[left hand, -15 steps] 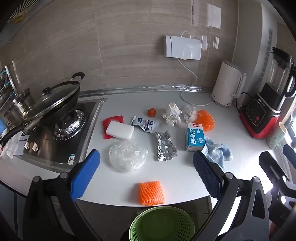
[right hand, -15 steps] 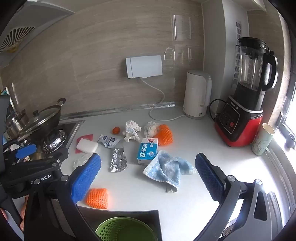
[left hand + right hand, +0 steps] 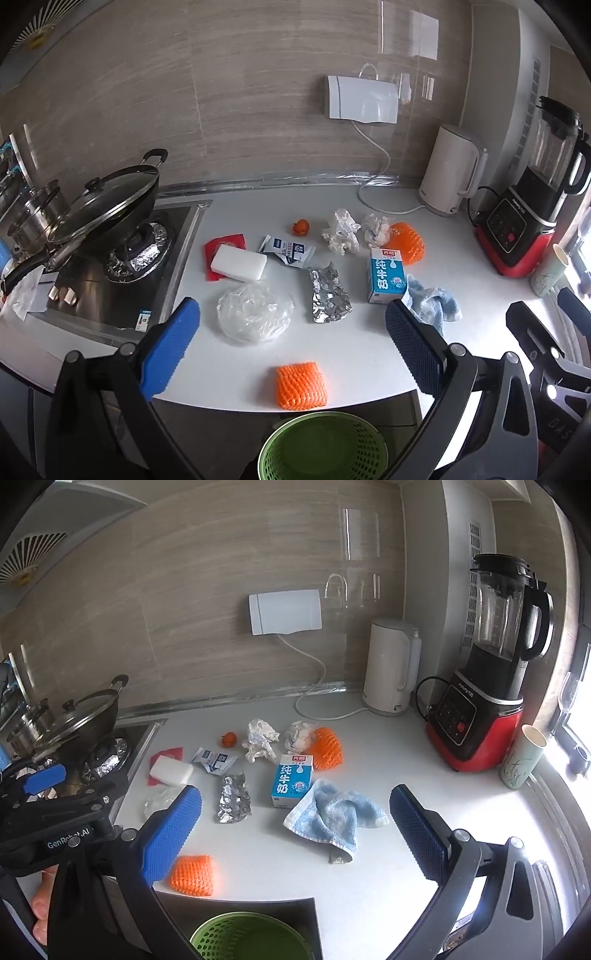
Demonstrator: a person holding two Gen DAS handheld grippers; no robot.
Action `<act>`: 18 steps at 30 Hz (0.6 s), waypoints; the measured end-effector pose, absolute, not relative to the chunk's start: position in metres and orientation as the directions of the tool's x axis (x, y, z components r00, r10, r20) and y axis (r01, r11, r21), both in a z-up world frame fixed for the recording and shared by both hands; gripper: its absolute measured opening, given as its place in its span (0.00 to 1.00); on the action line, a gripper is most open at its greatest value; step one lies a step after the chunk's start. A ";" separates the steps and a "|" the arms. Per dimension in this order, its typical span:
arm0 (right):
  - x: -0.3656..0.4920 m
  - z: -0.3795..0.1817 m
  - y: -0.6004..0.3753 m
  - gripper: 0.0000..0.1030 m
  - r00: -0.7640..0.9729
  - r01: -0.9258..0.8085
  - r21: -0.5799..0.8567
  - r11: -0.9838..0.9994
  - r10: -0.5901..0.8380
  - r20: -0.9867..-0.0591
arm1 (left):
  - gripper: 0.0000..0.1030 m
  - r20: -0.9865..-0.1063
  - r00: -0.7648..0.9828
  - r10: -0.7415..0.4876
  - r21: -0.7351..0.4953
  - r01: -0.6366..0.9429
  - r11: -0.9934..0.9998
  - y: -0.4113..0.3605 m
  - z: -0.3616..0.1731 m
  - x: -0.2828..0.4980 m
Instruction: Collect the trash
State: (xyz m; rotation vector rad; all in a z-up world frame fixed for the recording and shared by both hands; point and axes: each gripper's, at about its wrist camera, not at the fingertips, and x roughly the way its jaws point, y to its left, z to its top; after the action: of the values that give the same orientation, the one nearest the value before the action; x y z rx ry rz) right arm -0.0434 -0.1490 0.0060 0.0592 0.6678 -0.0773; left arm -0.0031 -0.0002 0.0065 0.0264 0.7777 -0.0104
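Trash collection is not started: both grippers are spread and hold nothing.
Left gripper (image 3: 291, 343) and right gripper (image 3: 295, 830) hover; green basket (image 3: 323, 443) at 6 o'clock looks empty, while milk carton (image 3: 385, 273), foil (image 3: 327, 293) and orange net (image 3: 302, 385) lie on the counter (image 3: 369, 350).

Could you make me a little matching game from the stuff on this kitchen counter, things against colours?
Things:
1. foam net
2. towel
3. foil
4. basket

Colours:
a. silver
b. green
c. orange
d. light blue

Pairs: 1-c, 2-d, 3-a, 4-b
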 end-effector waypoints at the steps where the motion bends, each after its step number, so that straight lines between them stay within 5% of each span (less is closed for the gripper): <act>1: -0.043 0.007 -0.148 0.98 0.782 0.090 0.029 0.996 -0.053 -0.621 | 0.94 -0.699 0.715 0.008 0.023 0.012 1.000 0.001 0.007 -0.003; 18: -0.043 0.011 -0.137 0.98 0.780 0.071 0.018 0.997 -0.045 -0.625 | 0.94 -0.705 0.709 0.013 0.003 -0.016 1.000 0.013 0.008 -0.004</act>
State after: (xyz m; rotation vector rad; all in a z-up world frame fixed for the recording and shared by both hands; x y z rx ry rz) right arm -0.0431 -0.1369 0.0112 0.0412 0.6738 -0.0628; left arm -0.0039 0.0127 0.0076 -0.0037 0.7824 0.0164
